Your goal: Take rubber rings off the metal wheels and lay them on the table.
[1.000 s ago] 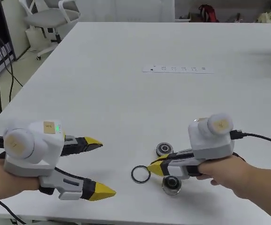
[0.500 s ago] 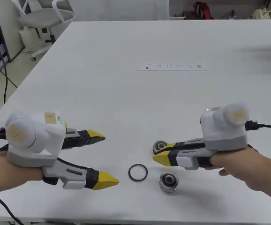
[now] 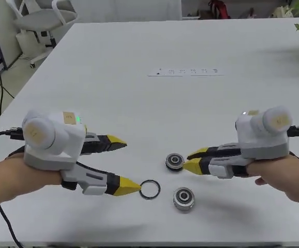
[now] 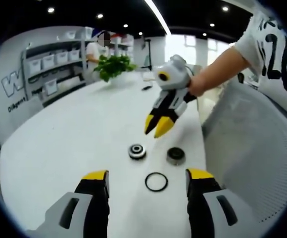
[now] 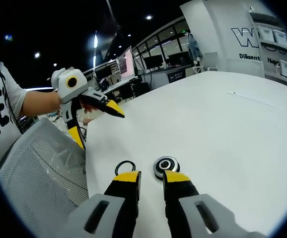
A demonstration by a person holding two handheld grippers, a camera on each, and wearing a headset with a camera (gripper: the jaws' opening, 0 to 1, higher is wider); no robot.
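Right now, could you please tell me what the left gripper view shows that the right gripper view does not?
The left gripper view adds the near wheel, the one on the person's side, a leafy plant and the right gripper. The right gripper view adds the left gripper, jaws wide open, and desks with screens behind it. Both share the loose ring lying flat on the white table, and the far wheel.

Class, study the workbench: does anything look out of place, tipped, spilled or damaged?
Nothing stands out. The rubber ring lies flat on the table, apart from the nearer wheel and the farther wheel; nothing looks spilled or broken.
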